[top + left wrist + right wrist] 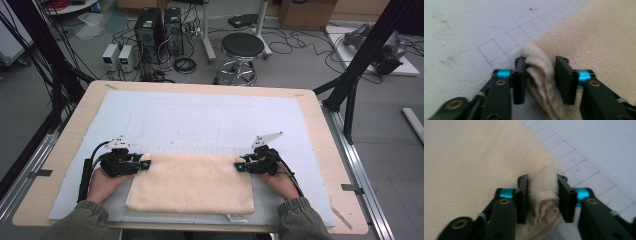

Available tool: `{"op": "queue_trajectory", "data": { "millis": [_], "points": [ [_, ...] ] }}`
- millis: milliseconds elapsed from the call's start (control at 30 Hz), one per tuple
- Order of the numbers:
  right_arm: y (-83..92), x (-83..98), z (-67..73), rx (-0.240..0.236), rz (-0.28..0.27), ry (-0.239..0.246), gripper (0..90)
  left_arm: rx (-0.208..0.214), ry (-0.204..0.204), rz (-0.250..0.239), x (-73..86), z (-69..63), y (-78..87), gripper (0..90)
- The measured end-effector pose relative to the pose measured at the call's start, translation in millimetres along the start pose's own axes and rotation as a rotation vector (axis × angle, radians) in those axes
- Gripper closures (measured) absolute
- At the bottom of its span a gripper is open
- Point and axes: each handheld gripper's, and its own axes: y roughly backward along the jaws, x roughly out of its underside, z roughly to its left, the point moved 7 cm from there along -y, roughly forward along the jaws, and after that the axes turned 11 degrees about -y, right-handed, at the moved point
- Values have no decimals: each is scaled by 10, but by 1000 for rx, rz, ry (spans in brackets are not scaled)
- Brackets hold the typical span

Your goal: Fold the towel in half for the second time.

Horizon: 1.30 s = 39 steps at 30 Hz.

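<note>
A folded cream towel (192, 182) lies on the near half of the table (320, 145), on a pale mat with a printed grid (200, 117). The towel is a wide rectangle, and its long sides run from left to right.

The left gripper (146, 164) is at the far left corner of the towel. In the left gripper view, its jaws are clamped on the bunched layers of this corner (540, 75); the cloth is pressed into folds between the two black pads, and the grid lines of the mat are seen just beside it.

The right gripper (239, 165) is at the far right corner. In the right gripper view, its jaws are also clamped on the thick folded corner (544, 192), and the cloth bulges a little between them.

Both hands (102, 184) rest low on the mat, one at each short side of the towel. The towel lies flat between the two grippers.
</note>
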Motion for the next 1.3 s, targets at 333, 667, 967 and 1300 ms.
{"op": "queue_trajectory", "data": {
  "millis": [333, 667, 967, 1300],
  "points": [
    [151, -288, 20, 68, -35, 71, 764, -147, -55, -34, -290, 120, 65, 781],
    [212, -920, -357, 187, -108, 39, 765, -266, -26, -86, -919, 603, -8, 780],
    [110, -1124, -605, 266, -143, -53, 561, -381, 19, -61, -957, 885, -45, 575],
    [168, -1021, -423, 227, -140, -41, 450, -311, -16, -81, -805, 625, 54, 534]
  ]
}}
